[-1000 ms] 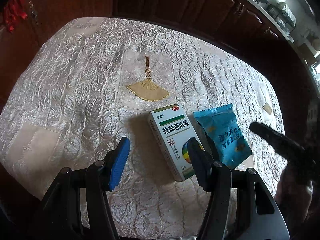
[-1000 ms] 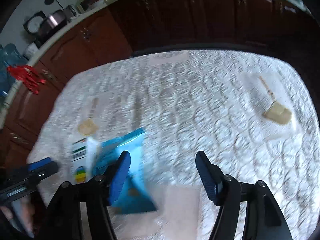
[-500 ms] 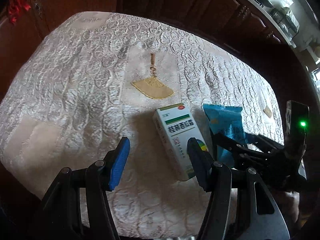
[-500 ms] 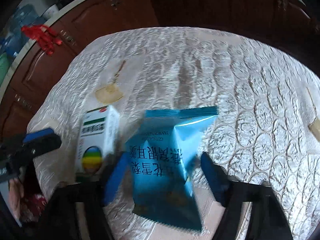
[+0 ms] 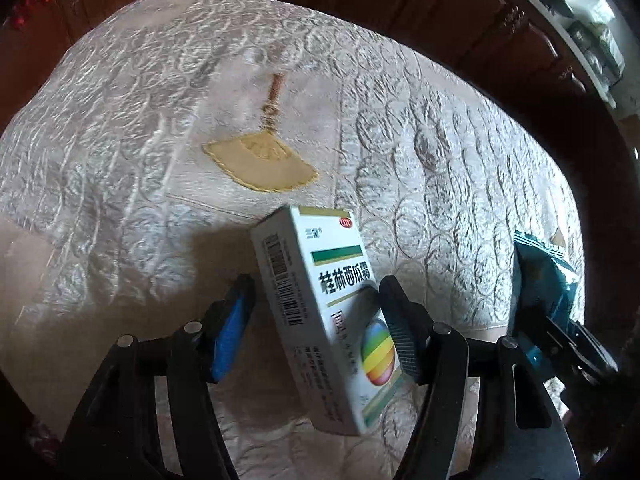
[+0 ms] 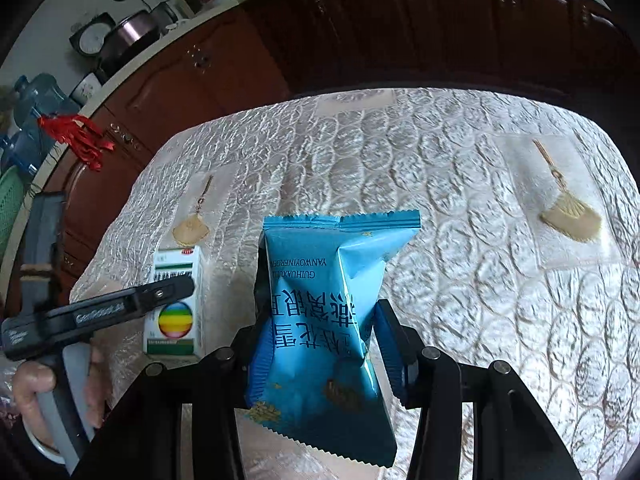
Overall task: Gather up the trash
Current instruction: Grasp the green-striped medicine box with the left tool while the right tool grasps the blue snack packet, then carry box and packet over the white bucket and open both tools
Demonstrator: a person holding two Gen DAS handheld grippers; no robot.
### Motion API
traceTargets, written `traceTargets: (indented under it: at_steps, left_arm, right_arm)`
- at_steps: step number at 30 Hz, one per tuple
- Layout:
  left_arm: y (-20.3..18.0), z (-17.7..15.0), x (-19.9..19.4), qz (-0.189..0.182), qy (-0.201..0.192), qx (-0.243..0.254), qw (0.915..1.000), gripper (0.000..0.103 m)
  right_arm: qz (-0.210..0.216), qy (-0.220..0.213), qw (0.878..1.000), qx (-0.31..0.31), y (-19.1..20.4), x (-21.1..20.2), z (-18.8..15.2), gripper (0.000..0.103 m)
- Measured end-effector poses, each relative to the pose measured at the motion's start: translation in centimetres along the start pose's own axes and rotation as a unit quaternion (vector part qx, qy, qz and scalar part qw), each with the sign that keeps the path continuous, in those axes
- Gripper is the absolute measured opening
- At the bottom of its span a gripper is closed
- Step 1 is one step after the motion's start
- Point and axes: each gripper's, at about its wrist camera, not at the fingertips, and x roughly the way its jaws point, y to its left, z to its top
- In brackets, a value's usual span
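Right wrist view: right gripper (image 6: 320,348) jaws, just closing, pinch blue snack packet (image 6: 332,304) for lifting off worktop (image 6: 460,200); left gripper (image 5: 316,328) jaws, just widening, straddle medicine box (image 5: 320,312), ungripped.

The box (image 5: 328,312) lies on the worktop (image 5: 120,128), just in front of a fan motif (image 5: 260,164) in the worktop's cloth, and sits between the fingers of the left claw (image 5: 316,332), the right finger over its face and the left finger apart from its side. To the box's right, the packet (image 6: 328,320) is raised off the cloth between the fingers of the right claw (image 6: 320,344), whose pads press its sides. Behind the worktop runs a row of cabinets (image 6: 400,40), with a second fan motif (image 6: 572,216) far to the packet's right.
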Motion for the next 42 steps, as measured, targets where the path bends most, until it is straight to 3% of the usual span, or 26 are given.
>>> traceTargets:
  at_steps: [9, 12, 13, 19, 27, 37, 42]
  left_arm:
    - [-1.3, -0.6, 1.1, 0.01, 0.011, 0.033, 0.9993, 0.062]
    - [-1.4, -0.8, 0.7, -0.003, 0.003, 0.043, 0.9991, 0.033]
    - [-1.5, -0.8, 0.5, -0.008, 0.003, 0.044, 0.999, 0.032]
    - [-2.7, -1.0, -2.5, -0.022, -0.028, 0.074, 0.9966, 0.03]
    - [-7.0, -2.2, -5.8, -0.034, -0.06, 0.127, 0.9895, 0.028]
    - [-14.4, -3.7, -7.4, -0.046, -0.081, 0.202, 0.975, 0.027]
    - [-19.1, -4.9, -7.5, -0.054, -0.087, 0.246, 0.9638, 0.027]
  right_arm:
    - [0.003, -0.002, 1.0, 0.012, -1.4, -0.9, -1.1, 0.046]
    - [0.004, -0.005, 1.0, 0.01, -1.4, -1.5, -1.4, 0.046]
    - [0.004, -0.007, 1.0, 0.009, -1.4, -1.8, -1.5, 0.046]
    - [0.006, -0.023, 1.0, 0.01, -1.5, -3.5, -1.8, 0.046]
    - [-0.001, -0.056, 0.998, 0.022, -3.0, -7.0, -2.1, 0.046]
    - [-0.028, -0.097, 0.994, 0.052, -6.7, -12.1, -3.5, 0.046]
    - [-0.053, -0.116, 0.989, 0.076, -9.5, -14.7, -4.8, 0.046]
